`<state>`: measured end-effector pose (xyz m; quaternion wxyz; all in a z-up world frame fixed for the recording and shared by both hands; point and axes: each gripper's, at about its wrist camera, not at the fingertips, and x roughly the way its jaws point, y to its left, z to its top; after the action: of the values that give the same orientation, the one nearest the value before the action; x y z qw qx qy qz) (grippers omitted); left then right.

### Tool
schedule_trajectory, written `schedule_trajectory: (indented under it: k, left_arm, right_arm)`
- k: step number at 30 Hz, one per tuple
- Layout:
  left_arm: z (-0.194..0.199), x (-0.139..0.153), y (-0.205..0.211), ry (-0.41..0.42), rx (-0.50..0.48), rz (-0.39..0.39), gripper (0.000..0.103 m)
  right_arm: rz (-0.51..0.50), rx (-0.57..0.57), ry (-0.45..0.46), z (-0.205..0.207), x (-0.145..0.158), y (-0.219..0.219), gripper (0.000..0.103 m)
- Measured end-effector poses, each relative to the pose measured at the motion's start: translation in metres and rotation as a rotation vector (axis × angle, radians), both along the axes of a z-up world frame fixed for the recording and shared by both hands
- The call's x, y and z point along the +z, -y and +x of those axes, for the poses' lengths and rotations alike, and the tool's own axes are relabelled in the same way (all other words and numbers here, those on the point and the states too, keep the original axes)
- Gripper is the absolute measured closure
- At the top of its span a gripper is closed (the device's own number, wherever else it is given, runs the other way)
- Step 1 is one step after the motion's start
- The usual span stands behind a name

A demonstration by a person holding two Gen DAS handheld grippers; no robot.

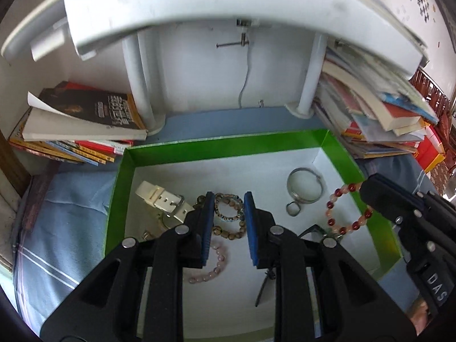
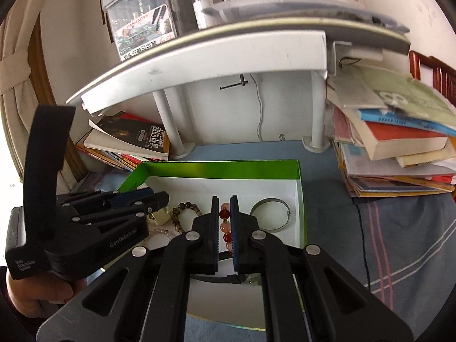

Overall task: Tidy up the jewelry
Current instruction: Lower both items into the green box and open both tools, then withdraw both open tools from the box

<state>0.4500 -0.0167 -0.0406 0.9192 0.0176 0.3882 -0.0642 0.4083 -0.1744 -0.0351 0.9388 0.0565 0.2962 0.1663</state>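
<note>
A green box [image 1: 228, 146] with a white floor holds jewelry: a white watch strap [image 1: 159, 199], brown bead bracelets [image 1: 229, 213], a pink bead bracelet [image 1: 212, 268] and a silver bangle [image 1: 305, 185]. My left gripper [image 1: 228, 199] is open above the brown beads, holding nothing. My right gripper [image 2: 225, 202] is shut on a red-and-pink bead bracelet [image 2: 225, 222], which hangs over the box's right wall in the left wrist view [image 1: 346, 208]. The right gripper also shows in the left wrist view [image 1: 367, 188], and the left gripper in the right wrist view [image 2: 148, 196].
The box stands on a blue striped cloth [image 2: 370, 228]. Stacks of books lie at the left [image 1: 79, 125] and the right [image 2: 399, 148]. A white shelf [image 2: 216, 54] on two posts overhangs the back. A black strap [image 1: 265, 287] lies in the box.
</note>
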Motion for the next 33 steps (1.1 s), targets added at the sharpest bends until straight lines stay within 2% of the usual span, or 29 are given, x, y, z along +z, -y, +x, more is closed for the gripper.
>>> schedule_trajectory:
  k: [8,9,10,11,12,13,14,16,18,20,23,28,33]
  left_arm:
    - [0.005,-0.006,-0.002,-0.016,0.015,0.017,0.081]
    - [0.004,-0.003,-0.003,-0.005,0.024,0.025,0.078]
    - [0.002,-0.001,-0.003,0.005,0.035,0.032,0.058]
    - [-0.002,0.005,-0.005,0.029,0.05,0.035,0.029]
    - [-0.009,0.012,-0.007,0.066,0.065,0.033,0.021]
    - [-0.021,0.023,-0.01,0.116,0.084,0.034,0.016]
    - [-0.027,0.029,-0.011,0.129,0.086,0.033,0.015]
    - [-0.048,0.047,-0.016,0.166,0.08,0.027,0.012]
    - [-0.071,0.062,-0.018,0.212,0.09,0.035,0.005]
    - [-0.106,0.074,-0.022,0.27,0.1,0.038,0.004]
    - [-0.155,0.08,-0.03,0.31,0.108,0.022,0.004]
    - [-0.232,0.071,-0.041,0.315,0.118,-0.001,0.004]
    - [-0.294,0.043,-0.046,0.268,0.141,-0.012,0.004]
  right_arm:
    - [-0.007,-0.028,0.011,0.007,-0.007,-0.001,0.095]
    - [-0.008,-0.031,0.019,0.008,-0.007,-0.001,0.095]
    - [-0.008,-0.045,0.036,0.006,-0.005,0.001,0.092]
    - [-0.007,-0.056,0.048,0.004,-0.002,0.003,0.077]
    - [0.002,-0.074,0.062,-0.002,0.004,0.007,0.05]
    - [0.014,-0.091,0.081,-0.009,0.01,0.01,0.038]
    - [0.033,-0.113,0.119,-0.019,0.018,0.015,0.026]
    - [0.052,-0.149,0.22,-0.049,0.039,0.024,0.016]
    - [0.051,-0.171,0.277,-0.075,0.056,0.03,0.006]
    - [0.063,-0.183,0.327,-0.108,0.069,0.038,0.003]
    - [0.072,-0.184,0.333,-0.143,0.075,0.046,0.003]
    - [0.058,-0.19,0.253,-0.203,0.059,0.06,0.003]
    - [-0.002,-0.173,0.145,-0.245,0.029,0.055,0.003]
